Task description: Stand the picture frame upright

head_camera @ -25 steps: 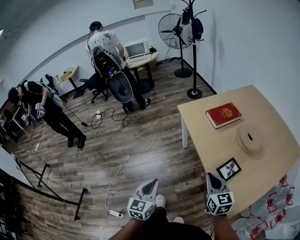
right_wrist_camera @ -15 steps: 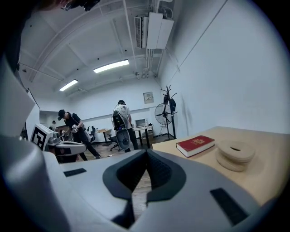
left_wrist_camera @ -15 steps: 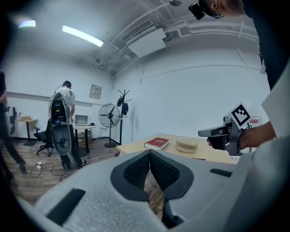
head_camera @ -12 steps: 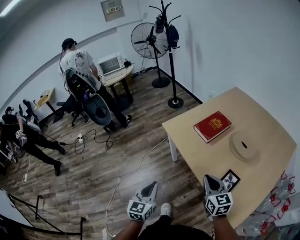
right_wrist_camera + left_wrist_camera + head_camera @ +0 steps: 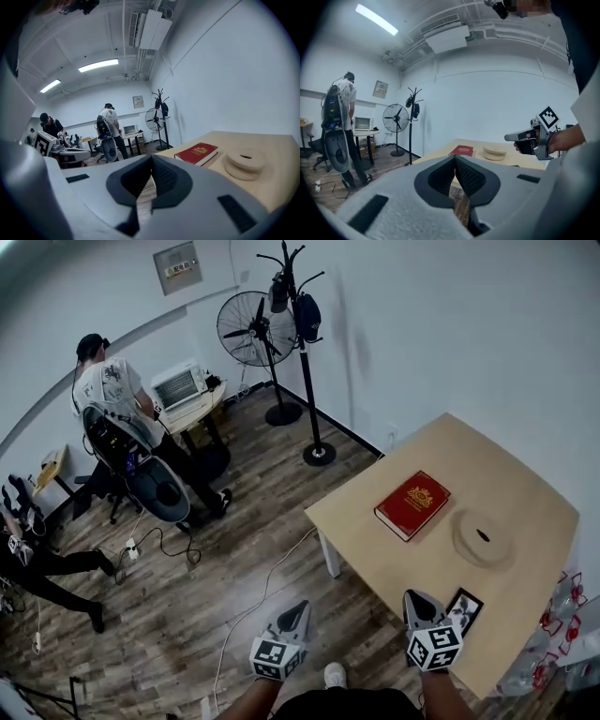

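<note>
A small black picture frame [image 5: 465, 609] lies flat on the light wooden table [image 5: 525, 521], near its front edge. My right gripper [image 5: 416, 601] hovers just left of the frame at the table's edge, jaws shut with nothing in them. My left gripper [image 5: 296, 612] hangs over the wooden floor, well left of the table, also shut and empty. In the left gripper view the right gripper [image 5: 511, 137] shows in front of the table [image 5: 440, 156]. The frame shows in neither gripper view.
A red book [image 5: 412, 503] and a round pale disc [image 5: 483, 537] lie on the table. A coat stand [image 5: 297, 343] and a fan [image 5: 247, 334] stand by the wall. Two people [image 5: 112, 404] work at the far left; cables [image 5: 253, 615] cross the floor. Water bottles [image 5: 553, 643] sit at right.
The view has swung left and the table has shifted left in it. Both grippers stay shut; the right one now sits closer to the picture frame.
</note>
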`<action>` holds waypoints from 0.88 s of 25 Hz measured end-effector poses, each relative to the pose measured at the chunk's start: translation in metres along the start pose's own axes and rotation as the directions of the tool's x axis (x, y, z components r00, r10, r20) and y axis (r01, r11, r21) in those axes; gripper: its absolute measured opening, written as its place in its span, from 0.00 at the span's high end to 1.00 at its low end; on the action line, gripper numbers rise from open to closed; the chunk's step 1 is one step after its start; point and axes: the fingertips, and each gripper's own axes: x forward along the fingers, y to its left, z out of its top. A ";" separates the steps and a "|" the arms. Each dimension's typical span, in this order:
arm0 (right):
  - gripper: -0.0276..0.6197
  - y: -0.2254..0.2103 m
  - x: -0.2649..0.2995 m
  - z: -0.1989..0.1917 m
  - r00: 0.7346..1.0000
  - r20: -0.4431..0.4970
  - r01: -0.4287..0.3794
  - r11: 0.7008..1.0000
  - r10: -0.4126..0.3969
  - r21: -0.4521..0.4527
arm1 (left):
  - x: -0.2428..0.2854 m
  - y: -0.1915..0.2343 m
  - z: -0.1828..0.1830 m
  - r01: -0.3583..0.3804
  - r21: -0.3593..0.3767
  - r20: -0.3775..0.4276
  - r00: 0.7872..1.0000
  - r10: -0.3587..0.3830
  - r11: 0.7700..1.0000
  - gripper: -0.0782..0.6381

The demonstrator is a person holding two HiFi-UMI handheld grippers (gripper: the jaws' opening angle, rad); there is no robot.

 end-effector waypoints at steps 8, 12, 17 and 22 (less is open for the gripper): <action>0.94 -0.017 0.003 -0.009 0.994 -0.028 0.107 0.994 -0.106 0.021 | 0.038 0.005 -0.008 0.119 0.005 -0.017 0.993 -0.119 0.993 0.89; 0.94 -0.030 -0.002 -0.016 0.987 -0.055 0.150 0.989 -0.150 0.006 | 0.062 -0.008 -0.005 0.183 0.008 -0.013 0.983 -0.183 0.983 0.89; 0.94 -0.068 -0.016 -0.026 0.970 -0.082 0.232 0.972 -0.229 0.031 | 0.092 -0.038 -0.009 0.268 0.011 -0.051 0.962 -0.267 0.963 0.89; 0.94 -0.114 -0.035 -0.030 0.954 -0.070 0.296 0.950 -0.290 0.100 | 0.130 -0.073 -0.014 0.326 0.012 -0.119 0.939 -0.323 0.945 0.89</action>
